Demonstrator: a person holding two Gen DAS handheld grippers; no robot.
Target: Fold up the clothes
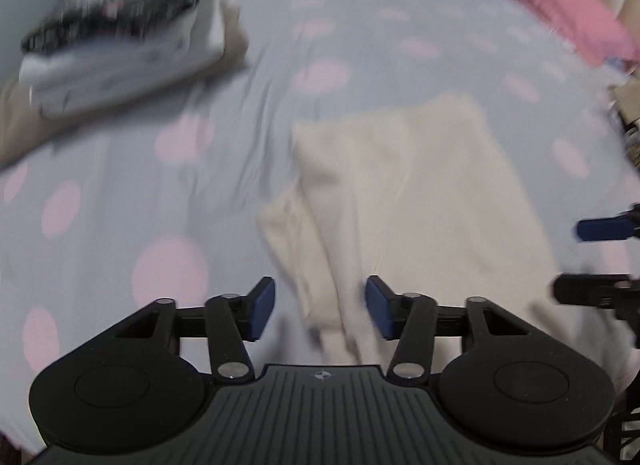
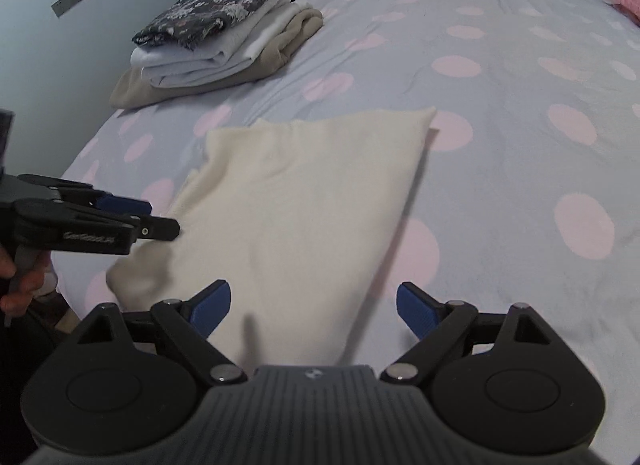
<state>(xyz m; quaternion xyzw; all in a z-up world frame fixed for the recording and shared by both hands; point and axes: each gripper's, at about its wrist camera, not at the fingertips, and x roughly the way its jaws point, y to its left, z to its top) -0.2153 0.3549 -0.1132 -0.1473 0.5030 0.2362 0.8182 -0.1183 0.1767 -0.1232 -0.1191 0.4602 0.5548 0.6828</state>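
Cream garment [image 2: 304, 217], partly folded, lies flat on the grey bedsheet with pink dots [image 2: 520, 145], toward the near edge. Left gripper [image 1: 320, 307] has its blue pads spread apart, hanging over the garment's near-left bunched corner, nothing pinched. Right gripper [image 2: 314, 309] is spread wide over the garment's near edge, empty. Stack of folded clothes [image 2: 216, 37], floral piece on top, sits beyond the garment to its left. Pink pillow [image 1: 560, 5] far right of garment. Left view blurred.
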